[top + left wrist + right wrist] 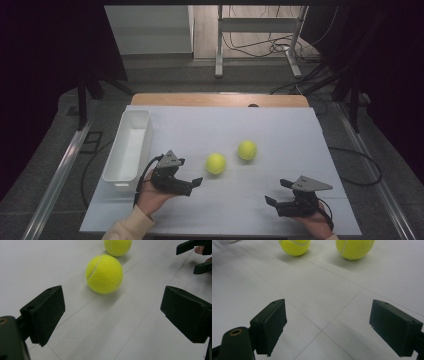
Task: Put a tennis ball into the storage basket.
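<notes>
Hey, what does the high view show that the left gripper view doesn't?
High view alone: the white bin at the table's left, the person's hands, the floor and cables beyond. Left gripper view alone: the seam on the near tennis ball, seen close between the left gripper's open jaws. Both: the far tennis ball, the white tabletop and the right gripper.

Two yellow tennis balls, near, apart

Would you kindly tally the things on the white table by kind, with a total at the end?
Yellow felt tennis balls: 2, the nearer one and the farther one
White rectangular plastic bins: 1
Black hand-held tongs: 2, left and right, both open and holding nothing
Total: 5
</notes>
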